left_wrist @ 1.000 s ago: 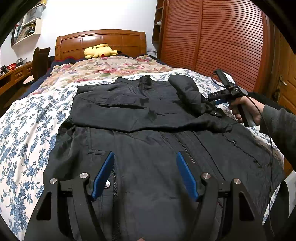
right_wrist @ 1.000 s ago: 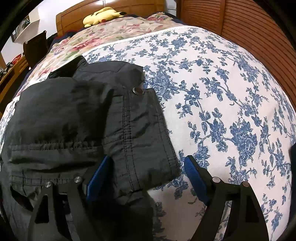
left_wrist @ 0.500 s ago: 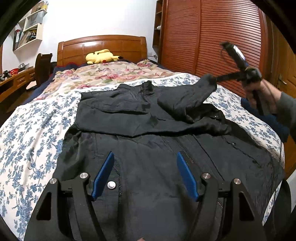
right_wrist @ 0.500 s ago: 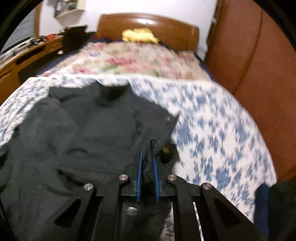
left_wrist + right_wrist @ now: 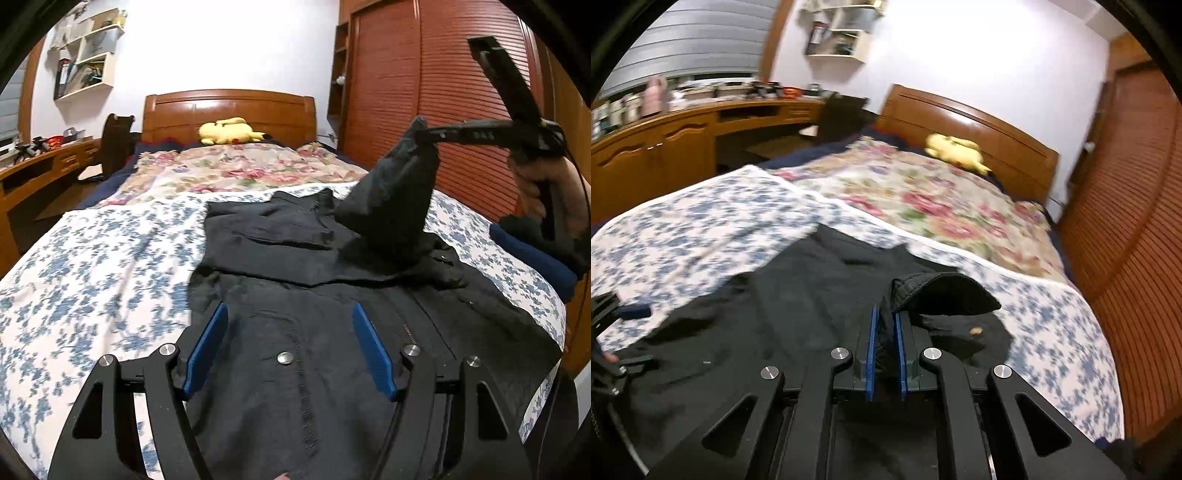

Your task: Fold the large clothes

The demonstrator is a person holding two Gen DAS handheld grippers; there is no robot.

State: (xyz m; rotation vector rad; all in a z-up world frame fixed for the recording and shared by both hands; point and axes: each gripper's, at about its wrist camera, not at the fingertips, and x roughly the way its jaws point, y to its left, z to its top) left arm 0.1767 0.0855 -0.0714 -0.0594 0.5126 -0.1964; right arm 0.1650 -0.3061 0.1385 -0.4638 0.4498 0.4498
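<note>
Right gripper (image 5: 884, 332) fingers pinched on the sleeve cuff (image 5: 415, 147), raised right of the black jacket (image 5: 314, 369) body; left gripper (image 5: 290, 347) fingers wide, empty, over its hem.

A: What lies under the left gripper (image 5: 290, 350)?

B: A black jacket (image 5: 332, 369) spread on the blue-flowered bedsheet (image 5: 92, 266). The gripper's 2 blue pads stand apart above the cloth, nothing between them.

A: And on the right?

B: The right gripper (image 5: 424, 134), held in a hand (image 5: 535, 184), pinches a sleeve (image 5: 395, 199) and lifts it clear of the bed. A yellow plush toy (image 5: 229, 134) sits by the headboard (image 5: 229, 110).
</note>
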